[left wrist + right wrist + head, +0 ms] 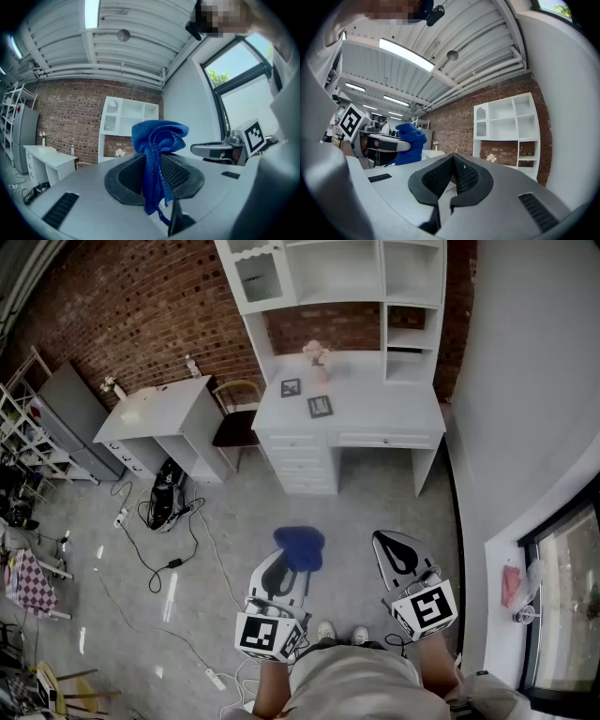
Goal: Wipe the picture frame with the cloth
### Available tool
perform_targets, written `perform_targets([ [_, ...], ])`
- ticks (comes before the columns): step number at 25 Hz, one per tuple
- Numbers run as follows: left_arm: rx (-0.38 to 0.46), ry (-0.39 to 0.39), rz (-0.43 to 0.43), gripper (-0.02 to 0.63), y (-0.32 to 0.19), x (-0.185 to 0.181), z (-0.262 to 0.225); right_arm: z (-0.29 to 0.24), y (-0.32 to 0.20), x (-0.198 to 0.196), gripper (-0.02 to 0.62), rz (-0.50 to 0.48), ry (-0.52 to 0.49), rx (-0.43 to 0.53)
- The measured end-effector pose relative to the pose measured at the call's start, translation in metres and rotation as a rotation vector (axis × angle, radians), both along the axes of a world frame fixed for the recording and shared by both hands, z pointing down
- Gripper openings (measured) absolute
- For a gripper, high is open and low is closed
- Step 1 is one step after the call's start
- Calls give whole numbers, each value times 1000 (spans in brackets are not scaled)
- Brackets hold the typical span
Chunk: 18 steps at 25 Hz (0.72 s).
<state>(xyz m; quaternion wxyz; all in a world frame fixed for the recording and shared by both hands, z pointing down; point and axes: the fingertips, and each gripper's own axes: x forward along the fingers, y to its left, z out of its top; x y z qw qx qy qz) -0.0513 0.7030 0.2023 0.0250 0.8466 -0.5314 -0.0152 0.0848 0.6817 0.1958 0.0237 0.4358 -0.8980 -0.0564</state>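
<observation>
Left gripper jaws tight on blue cloth, right gripper jaws together, empty; picture frame well apart on desk.

The left gripper and right gripper share smooth grey bodies, with black jaws lined by ribbed pads. Behind each pair of jaws sits a white cube bearing black square markers. The person wears a grey top and white shoes.

A: What is the cloth like?
B: Blue, soft, nubby fabric with a stitched hem.
A: And the left gripper?
B: Matt grey plastic; its black pads are finely ribbed. Behind, rough red brick wall, smooth white desk.
</observation>
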Motion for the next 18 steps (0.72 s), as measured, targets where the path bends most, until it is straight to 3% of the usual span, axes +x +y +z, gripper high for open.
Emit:
perform_targets([
  [8,7,4,-27,98,-6,16,4,10,-11,19,-3,46,-44,-11],
  [18,-1,20,-33,98,-40,18,11,24,-42,11,-3,5,-30,-80],
])
